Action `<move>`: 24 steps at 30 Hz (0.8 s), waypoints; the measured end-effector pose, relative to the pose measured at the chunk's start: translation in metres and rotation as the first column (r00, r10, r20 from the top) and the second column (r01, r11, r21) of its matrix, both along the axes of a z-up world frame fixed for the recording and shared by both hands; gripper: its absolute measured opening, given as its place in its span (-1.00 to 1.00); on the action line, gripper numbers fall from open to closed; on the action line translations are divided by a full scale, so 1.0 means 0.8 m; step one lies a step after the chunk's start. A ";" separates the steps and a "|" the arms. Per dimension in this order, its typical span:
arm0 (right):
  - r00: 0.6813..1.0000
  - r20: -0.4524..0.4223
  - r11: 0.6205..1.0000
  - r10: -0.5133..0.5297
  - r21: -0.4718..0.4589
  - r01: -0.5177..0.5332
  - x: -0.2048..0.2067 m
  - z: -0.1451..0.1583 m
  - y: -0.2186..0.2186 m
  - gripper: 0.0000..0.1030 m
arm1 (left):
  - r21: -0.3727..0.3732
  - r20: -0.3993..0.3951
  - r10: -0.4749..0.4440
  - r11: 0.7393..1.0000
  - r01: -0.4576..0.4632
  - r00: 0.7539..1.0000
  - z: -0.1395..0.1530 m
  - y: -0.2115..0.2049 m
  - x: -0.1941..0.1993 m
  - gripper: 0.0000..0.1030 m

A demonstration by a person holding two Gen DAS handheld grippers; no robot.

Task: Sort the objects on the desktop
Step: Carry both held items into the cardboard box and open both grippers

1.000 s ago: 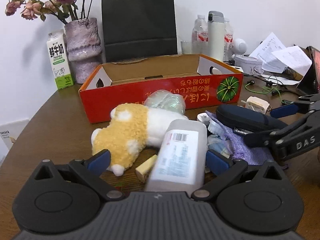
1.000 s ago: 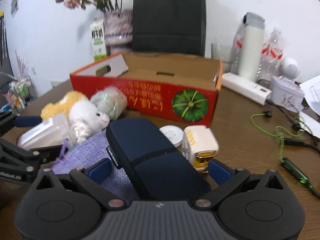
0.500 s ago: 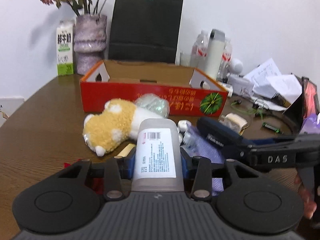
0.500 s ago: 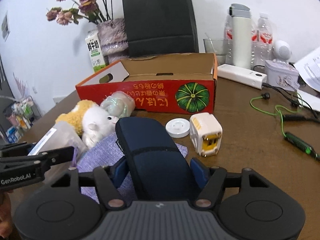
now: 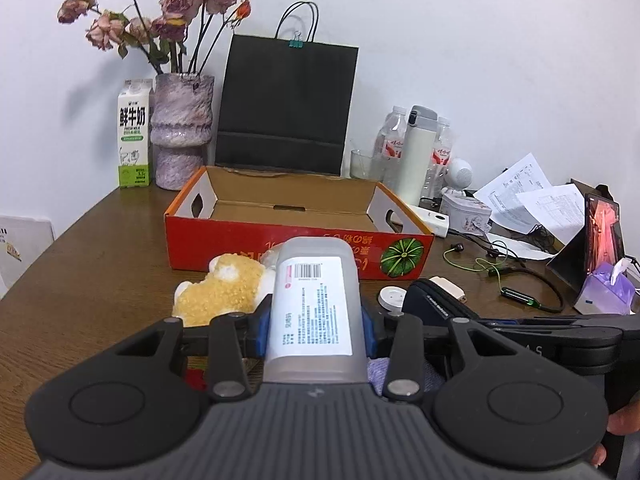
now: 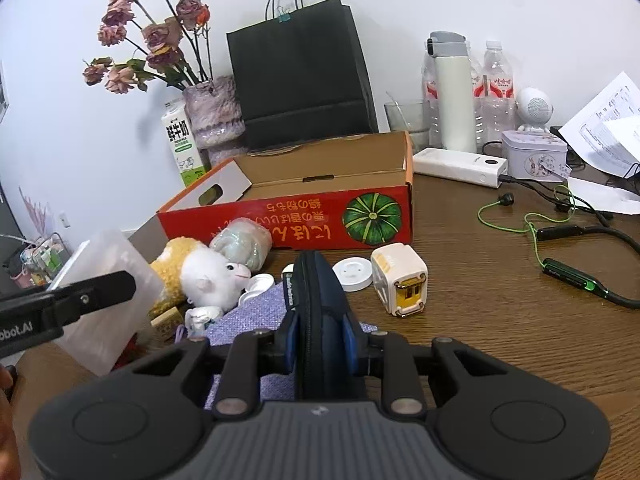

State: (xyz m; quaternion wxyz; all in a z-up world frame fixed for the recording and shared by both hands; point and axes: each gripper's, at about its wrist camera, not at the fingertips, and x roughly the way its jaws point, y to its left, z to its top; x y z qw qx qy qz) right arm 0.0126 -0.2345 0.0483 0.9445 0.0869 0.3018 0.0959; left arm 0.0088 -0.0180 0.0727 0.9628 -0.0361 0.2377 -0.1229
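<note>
My left gripper [image 5: 314, 330] is shut on a translucent plastic bottle [image 5: 314, 300] with a barcode label and holds it lifted above the table. My right gripper [image 6: 319, 338] is shut on a dark blue zip case [image 6: 320, 304], held on its edge above a purple cloth pouch [image 6: 256, 314]. An open red cardboard box [image 5: 296, 232] with a pumpkin picture stands behind; it also shows in the right wrist view [image 6: 320, 216]. A yellow and white plush toy [image 6: 200, 272] and a wrapped bundle [image 6: 242, 242] lie before the box.
A white charger cube [image 6: 400, 284] and a white round cap [image 6: 352, 274] lie right of the case. Green earphone cable [image 6: 532, 224], a power bank [image 6: 460, 166], bottles, papers, a black bag [image 5: 286, 108], vase and milk carton [image 5: 134, 134] stand at the back.
Both grippers closed from open, the left on the bottle and the right on the blue case. Both have lifted their objects, and the case has turned onto its edge.
</note>
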 end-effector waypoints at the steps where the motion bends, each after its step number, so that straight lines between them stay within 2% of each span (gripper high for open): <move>1: 1.000 -0.008 1.000 0.010 -0.022 -0.010 0.004 0.001 0.002 -0.53 | -0.003 -0.007 0.003 1.000 -0.003 1.000 -0.002 0.001 0.003 -0.20; 5: 0.996 -0.087 0.993 0.003 -0.118 -0.013 0.025 -0.009 0.015 -0.38 | -0.003 -0.033 0.013 1.000 -0.013 0.999 -0.012 0.003 0.013 -0.20; 7: 0.993 -0.118 0.994 -0.013 -0.112 -0.001 0.032 -0.019 0.013 -0.47 | -0.008 -0.042 0.018 1.000 -0.018 0.999 -0.016 0.005 0.017 -0.20; 8: 0.994 -0.107 0.995 -0.017 -0.102 0.006 0.032 -0.020 0.011 -0.54 | -0.011 -0.044 0.019 1.000 -0.019 0.999 -0.017 0.006 0.019 -0.20; 11: 0.997 -0.074 0.999 -0.034 -0.042 0.031 0.026 -0.014 -0.001 -0.57 | -0.016 -0.035 0.021 1.000 -0.021 0.999 -0.013 0.007 0.026 -0.20; 16: 0.997 0.046 0.997 -0.058 0.044 0.056 0.025 0.028 -0.011 -0.57 | -0.055 0.023 0.029 0.998 -0.028 0.999 0.016 0.001 0.038 -0.20; 20: 0.992 0.106 0.991 -0.073 0.116 0.061 0.057 0.062 -0.013 -0.57 | -0.115 0.070 0.064 0.992 -0.056 0.995 0.055 -0.008 0.082 -0.20; 24: 0.987 0.120 0.976 -0.105 0.204 0.079 0.120 0.076 -0.006 -0.57 | -0.146 0.081 0.137 0.981 -0.125 0.987 0.078 -0.019 0.151 -0.20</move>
